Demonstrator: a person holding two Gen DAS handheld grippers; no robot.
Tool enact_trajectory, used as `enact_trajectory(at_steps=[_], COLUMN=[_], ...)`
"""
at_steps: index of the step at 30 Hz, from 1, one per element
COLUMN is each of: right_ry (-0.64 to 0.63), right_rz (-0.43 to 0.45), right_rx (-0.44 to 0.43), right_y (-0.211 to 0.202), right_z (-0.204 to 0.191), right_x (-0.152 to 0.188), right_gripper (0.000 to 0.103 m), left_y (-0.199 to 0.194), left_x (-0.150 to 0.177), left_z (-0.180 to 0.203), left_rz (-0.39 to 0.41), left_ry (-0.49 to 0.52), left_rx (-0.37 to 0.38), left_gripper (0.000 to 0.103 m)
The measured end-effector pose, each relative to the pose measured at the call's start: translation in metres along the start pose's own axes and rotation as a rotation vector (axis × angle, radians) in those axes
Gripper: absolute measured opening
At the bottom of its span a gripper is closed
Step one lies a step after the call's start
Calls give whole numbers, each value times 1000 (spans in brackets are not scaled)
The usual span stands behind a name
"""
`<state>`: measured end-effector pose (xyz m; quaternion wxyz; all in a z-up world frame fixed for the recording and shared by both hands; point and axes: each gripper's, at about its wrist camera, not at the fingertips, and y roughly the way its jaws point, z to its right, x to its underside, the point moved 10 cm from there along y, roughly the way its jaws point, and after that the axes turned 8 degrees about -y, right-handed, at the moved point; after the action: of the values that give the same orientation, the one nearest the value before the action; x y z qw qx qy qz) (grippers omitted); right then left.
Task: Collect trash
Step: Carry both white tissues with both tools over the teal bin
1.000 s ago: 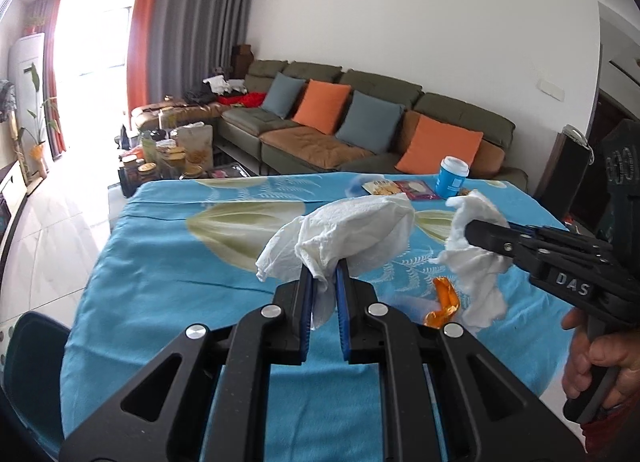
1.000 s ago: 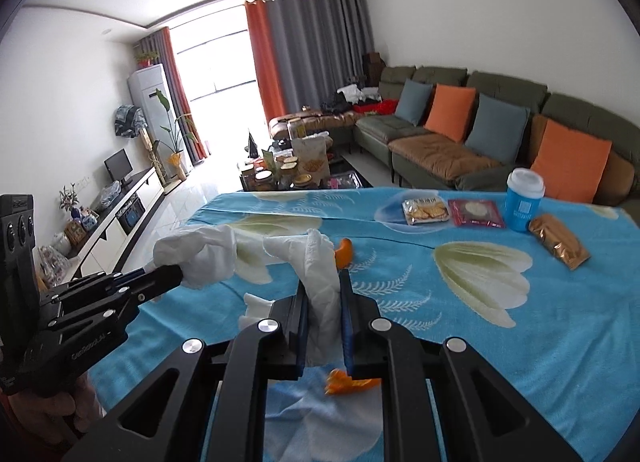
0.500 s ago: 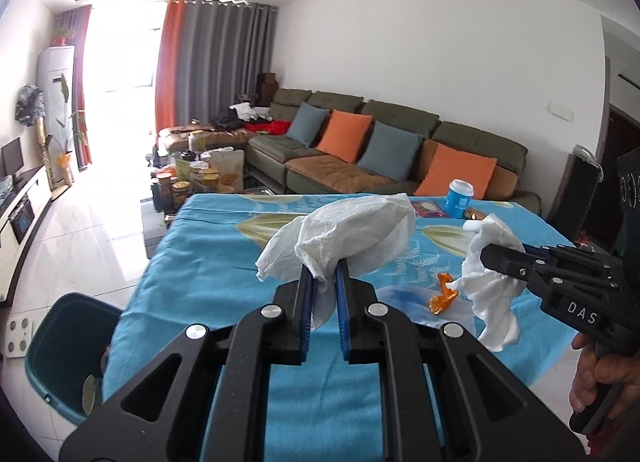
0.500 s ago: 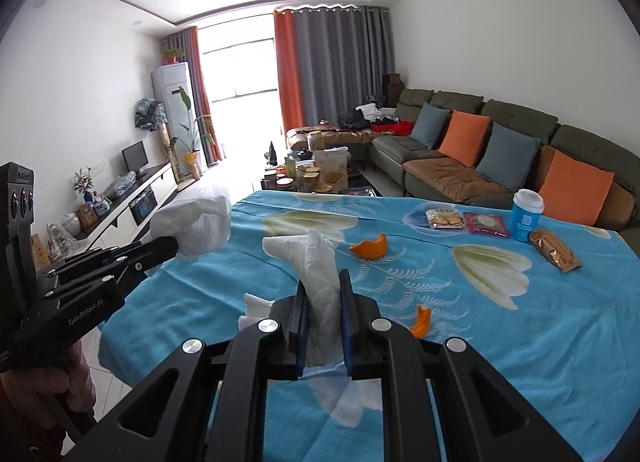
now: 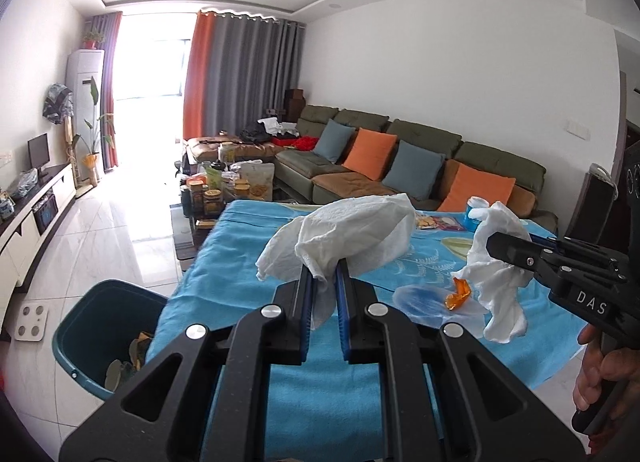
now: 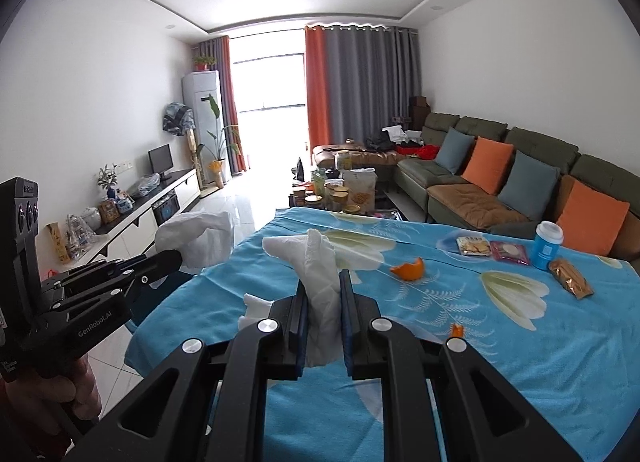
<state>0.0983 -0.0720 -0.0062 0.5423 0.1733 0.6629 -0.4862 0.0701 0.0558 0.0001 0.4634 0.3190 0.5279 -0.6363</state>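
A: Trash first. Where are the tissues?
B: One crumpled tissue (image 5: pixel 352 238) is sitting clamped in the left tongs (image 5: pixel 323 282), bulging out above and past the tips. A second tissue (image 6: pixel 320 286) is being pinched in the right tongs (image 6: pixel 325 294), sticking up between the blue pads (image 6: pixel 347 302) and hanging below them.
A: So both tongs are clenched?
B: Yes, each is gripping its own tissue, both lifted off the table (image 5: pixel 248 286).
A: Bin?
B: A teal bin (image 5: pixel 100 326) is standing on the floor down and left of the left tongs, beside the table's corner. Something is already lying in it; I'm not making out what.
A: What's left on the table?
B: An orange peel (image 6: pixel 408 268) is lying ahead and right of the right tongs, a smaller peel bit (image 6: pixel 457 329) just right of their tips, and a white scrap (image 6: pixel 256 308) is peeking out just left of them. It may be loose or part of the held tissue; can't tell.
A: Further out?
B: A cup (image 6: pixel 548 244), a snack bag (image 6: pixel 570 278) and two flat packets (image 6: pixel 492 248) are sitting far right. Trash or not, I can't say.
A: Progress?
B: Roughly midway, I'm judging. Two tissues are picked but not dropped; the peels are still waiting.
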Motion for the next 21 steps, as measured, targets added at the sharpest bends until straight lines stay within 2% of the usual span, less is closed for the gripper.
enact_trajectory(at_steps=[9,21], right_ry=[-58,-124], right_rz=[-2,-31], right_rx=[-83,-211], right_y=[19,61], right_z=[-39,-97], right_x=[-12,-31], right_gripper=[13,13], left_y=[-27,-54], left_x=[2,12], left_z=[-37,-125], left_rz=[23,19], left_ry=[-58,-160], left_rx=[-77,-236], left_gripper=[11,11])
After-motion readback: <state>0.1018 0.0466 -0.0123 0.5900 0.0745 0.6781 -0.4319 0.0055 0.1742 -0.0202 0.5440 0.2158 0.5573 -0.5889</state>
